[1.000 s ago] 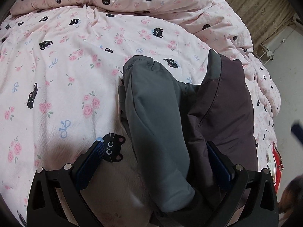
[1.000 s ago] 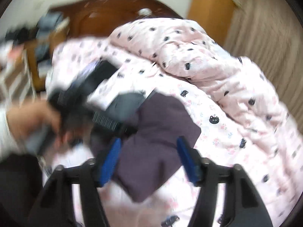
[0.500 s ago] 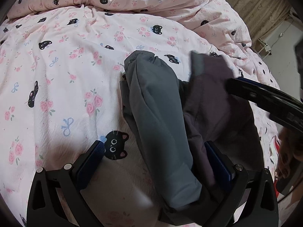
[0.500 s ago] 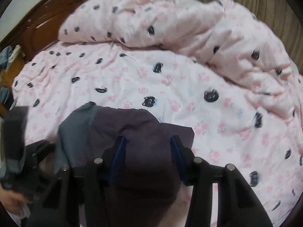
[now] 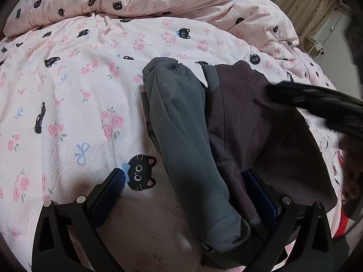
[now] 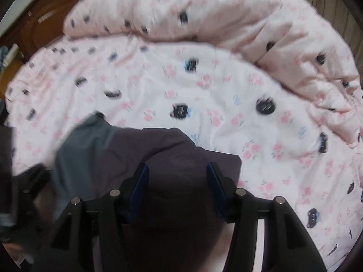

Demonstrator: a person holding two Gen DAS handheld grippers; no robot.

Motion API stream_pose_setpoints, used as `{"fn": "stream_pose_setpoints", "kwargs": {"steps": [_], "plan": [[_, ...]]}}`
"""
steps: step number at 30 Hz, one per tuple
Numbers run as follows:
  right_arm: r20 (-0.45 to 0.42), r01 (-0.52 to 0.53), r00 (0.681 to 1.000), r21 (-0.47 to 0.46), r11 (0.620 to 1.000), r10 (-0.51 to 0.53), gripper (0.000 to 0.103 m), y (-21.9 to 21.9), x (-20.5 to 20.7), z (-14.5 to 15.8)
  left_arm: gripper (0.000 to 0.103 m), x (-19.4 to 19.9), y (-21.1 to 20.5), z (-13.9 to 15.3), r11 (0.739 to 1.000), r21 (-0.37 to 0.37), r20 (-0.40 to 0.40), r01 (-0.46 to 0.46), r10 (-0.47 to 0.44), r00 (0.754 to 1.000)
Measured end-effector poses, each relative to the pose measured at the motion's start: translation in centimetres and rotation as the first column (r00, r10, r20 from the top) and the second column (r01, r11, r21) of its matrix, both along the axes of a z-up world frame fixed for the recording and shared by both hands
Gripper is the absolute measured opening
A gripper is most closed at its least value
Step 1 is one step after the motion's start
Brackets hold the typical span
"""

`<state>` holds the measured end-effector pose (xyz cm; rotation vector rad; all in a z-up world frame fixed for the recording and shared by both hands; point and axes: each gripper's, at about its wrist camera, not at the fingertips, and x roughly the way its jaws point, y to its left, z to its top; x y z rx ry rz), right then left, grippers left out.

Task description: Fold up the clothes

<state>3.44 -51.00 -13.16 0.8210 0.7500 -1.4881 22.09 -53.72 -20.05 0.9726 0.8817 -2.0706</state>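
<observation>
Two grippers work one garment (image 5: 238, 117), a grey-and-plum piece lying on the pink cat-print bedsheet (image 5: 74, 95). The left gripper (image 5: 188, 195) stands spread wide, released, its grey sleeve-like roll running between the fingers and the plum panel draped over the right-hand finger. The right gripper (image 6: 178, 181) hovers parted over the plum panel, gripping nothing as far as I can tell. To fold well, I judge each should pinch a true edge and lay it flat, smoothing the bunched roll first. Farther off, the heaped duvet (image 6: 226, 15) blurs; the garment's near end is cut off.
</observation>
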Motion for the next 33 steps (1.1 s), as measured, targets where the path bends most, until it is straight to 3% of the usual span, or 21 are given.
{"fn": "stream_pose_setpoints", "kwargs": {"steps": [5,10,12,14,21,23,26,30,33], "plan": [[-0.005,-0.066,0.998,-0.031,0.997,0.066,0.055,4.7,1.2,2.3,0.103,0.0,0.2,0.0,1.0,-0.004,-0.002,-0.003,0.003,1.0],[-0.07,-0.119,0.99,0.06,0.991,0.123,0.054,7.2,2.7,0.4,0.103,-0.1,0.3,0.0,1.0,-0.013,0.011,0.002,-0.001,1.0],[-0.039,-0.094,0.994,0.087,0.992,0.098,0.054,7.3,2.0,-0.8,0.103,-0.3,0.6,-0.1,0.999,-0.032,0.027,0.005,-0.004,1.0],[0.008,-0.056,0.998,0.108,0.993,0.056,0.068,7.2,1.0,-1.8,0.103,-0.4,0.7,-0.3,0.999,-0.045,0.038,0.007,-0.005,0.999],[0.133,0.004,0.991,0.094,0.996,-0.016,0.081,8.4,-1.3,-4.3,0.103,-0.3,1.0,-0.5,0.997,-0.075,0.042,0.017,-0.014,0.999],[0.265,0.023,0.963,0.074,0.997,-0.042,0.081,8.8,-2.6,-4.6,0.103,0.0,0.9,-0.5,0.997,-0.07,0.022,0.015,-0.013,1.0],[0.496,0.051,0.865,0.058,0.997,-0.073,0.081,9.8,-4.5,-5.5,0.103,0.4,0.8,-0.5,0.998,-0.059,-0.004,0.018,-0.018,1.0],[0.62,0.071,0.781,0.034,0.997,-0.077,0.082,10.6,-5.1,-7.1,0.103,0.6,0.6,-0.5,0.998,-0.05,-0.027,0.033,-0.034,0.999],[0.653,0.093,0.752,0.025,0.995,-0.087,0.085,10.6,-5.0,-7.7,0.103,0.8,0.5,-0.6,0.998,-0.043,-0.039,0.049,-0.051,0.998]]}}
